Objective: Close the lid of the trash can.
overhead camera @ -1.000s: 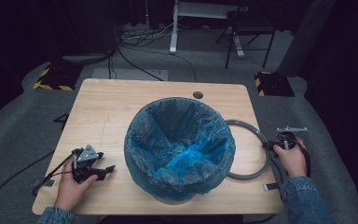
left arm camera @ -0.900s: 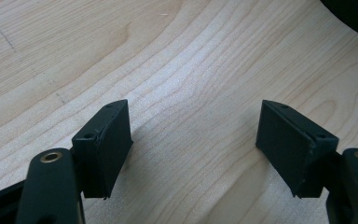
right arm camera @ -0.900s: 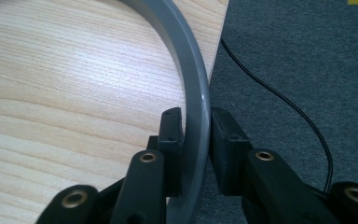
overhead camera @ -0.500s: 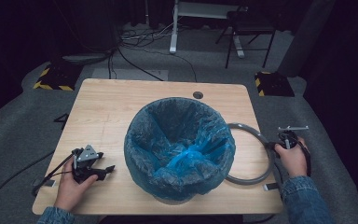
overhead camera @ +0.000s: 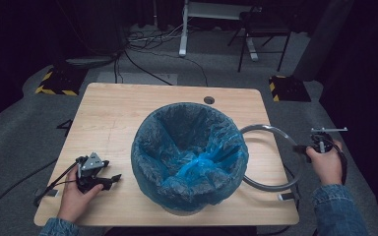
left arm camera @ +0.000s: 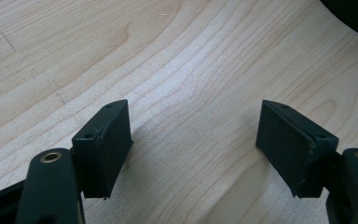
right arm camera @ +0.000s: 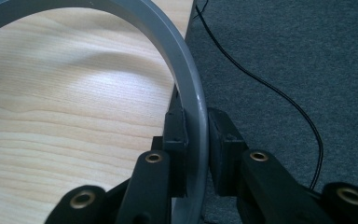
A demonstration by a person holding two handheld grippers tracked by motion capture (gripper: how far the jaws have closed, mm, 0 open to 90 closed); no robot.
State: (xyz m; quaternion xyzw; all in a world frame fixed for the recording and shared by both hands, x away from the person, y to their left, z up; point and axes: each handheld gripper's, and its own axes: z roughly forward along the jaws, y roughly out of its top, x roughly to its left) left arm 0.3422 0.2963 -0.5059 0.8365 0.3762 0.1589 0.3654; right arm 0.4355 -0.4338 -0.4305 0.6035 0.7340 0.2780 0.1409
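Observation:
A round bin lined with a blue plastic bag [overhead camera: 150,132] stands in the middle of the wooden table [overhead camera: 108,118]. A grey ring [overhead camera: 270,127] lies to its right, partly past the table's right edge. My right gripper [overhead camera: 301,147] is shut on the ring's outer side. In the right gripper view the jaws [right arm camera: 196,123] pinch the grey ring [right arm camera: 186,70] over the table edge. My left gripper [overhead camera: 109,169] rests at the front left of the table, open and holding nothing. The left gripper view has its jaws [left arm camera: 193,140] wide apart over bare wood.
A small cable hole [overhead camera: 209,100] sits near the table's far edge. Grey carpet [right arm camera: 284,56] with a black cable lies off the right side. Yellow-and-black striped blocks [overhead camera: 54,81] [overhead camera: 285,88], a chair and desk legs stand on the floor beyond.
My right hand has drawn the ring slightly to the right, farther out from the bin. The left gripper has stayed where it was.

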